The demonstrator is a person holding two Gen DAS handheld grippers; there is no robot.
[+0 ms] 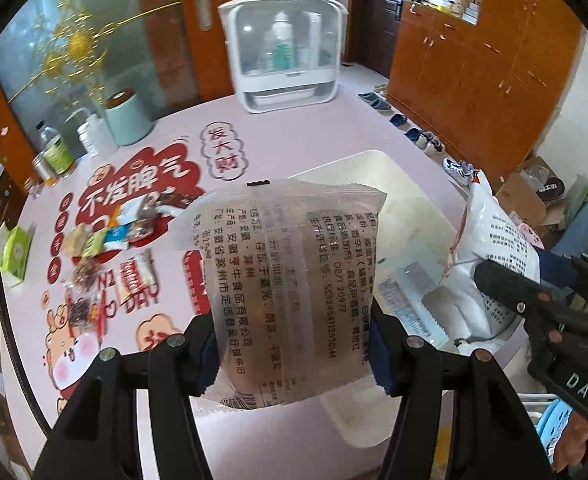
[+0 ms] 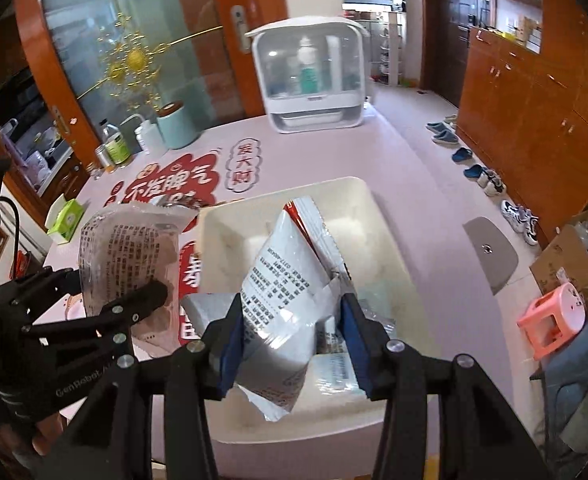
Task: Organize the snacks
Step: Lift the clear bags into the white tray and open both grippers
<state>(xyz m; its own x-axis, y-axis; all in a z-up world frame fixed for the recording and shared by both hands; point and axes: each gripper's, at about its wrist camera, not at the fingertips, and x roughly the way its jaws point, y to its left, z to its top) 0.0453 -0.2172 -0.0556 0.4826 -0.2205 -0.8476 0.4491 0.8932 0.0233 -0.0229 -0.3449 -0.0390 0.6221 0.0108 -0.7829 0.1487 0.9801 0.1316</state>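
We see a pink desk [image 2: 414, 152] ahead of our claws. The left claw [image 1: 294, 344] grips a clear snack bag [image 1: 285, 264]; the right claw [image 2: 289, 344] grips a white snack bag [image 2: 285, 292] over the white tray [image 2: 378, 216]. Bare desk lies beyond the tray.

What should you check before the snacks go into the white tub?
1. Left tongs hold the see-through snack packet from both sides: ok.
2. Right tongs around the white and red packet: the packet sits between the pads, but whether they press firmly: cannot tell.
3. White tub sits under the right packet: ok.
4. Room left in the tub, only a few packets on its floor: ok.
5. Left packet fully over the tub: cannot tell.
6. All loose snacks gathered off the table: not ok.
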